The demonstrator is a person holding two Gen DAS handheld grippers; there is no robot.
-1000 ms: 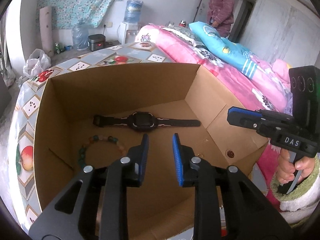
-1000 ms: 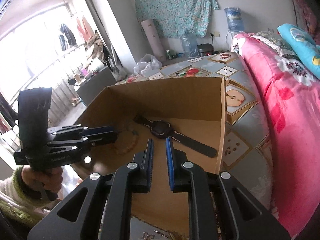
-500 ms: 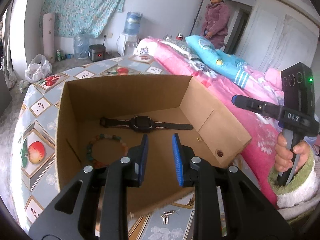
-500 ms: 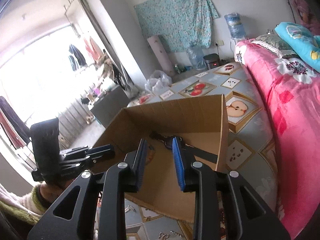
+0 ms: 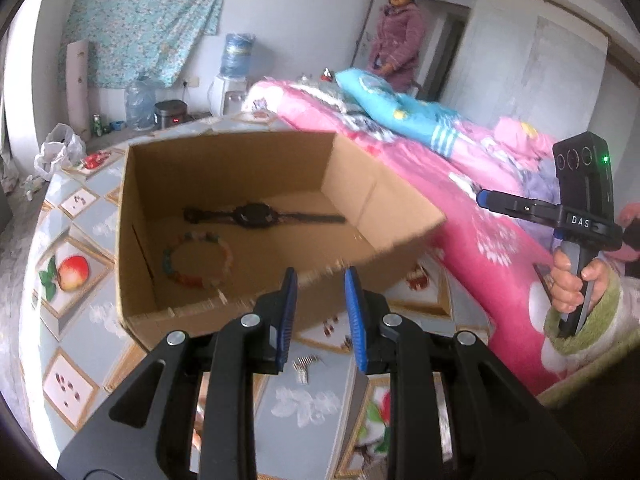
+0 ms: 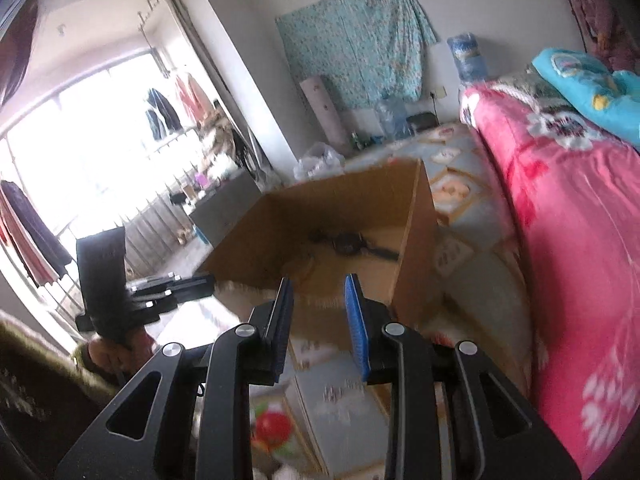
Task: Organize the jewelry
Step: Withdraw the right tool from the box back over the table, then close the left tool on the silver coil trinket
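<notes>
Left wrist view looks down on an open cardboard box (image 5: pixel 224 184) standing on a table covered with a fruit-patterned cloth (image 5: pixel 68 272). On the box floor, toward the far wall, a black watch (image 5: pixel 256 216) lies flat with its strap stretched left to right. Nearer and to the left, a bracelet of coloured beads (image 5: pixel 198 258) lies in a ring, apart from the watch. The left gripper (image 5: pixel 320 316) hangs above the near edge of the box with its blue-padded jaws spread and nothing between them. Just below its tips, on the cloth in front of the box, lie a few small metal clips (image 5: pixel 304 364); what they are exactly is too small to tell. At the right edge of this view the right gripper (image 5: pixel 484 199) is held in a hand (image 5: pixel 572 284) over a pink bedspread (image 5: pixel 460 208), well apart from the box. A person in a purple coat (image 5: pixel 394 36) stands at the far side of the room, and a water dispenser (image 5: pixel 236 64) stands against the far wall.

The right wrist view is blurred. Its gripper's jaws are likewise spread and empty, hanging near the box corner, with the watch showing dark inside. The left gripper appears at the left of that view, beside the box.
</notes>
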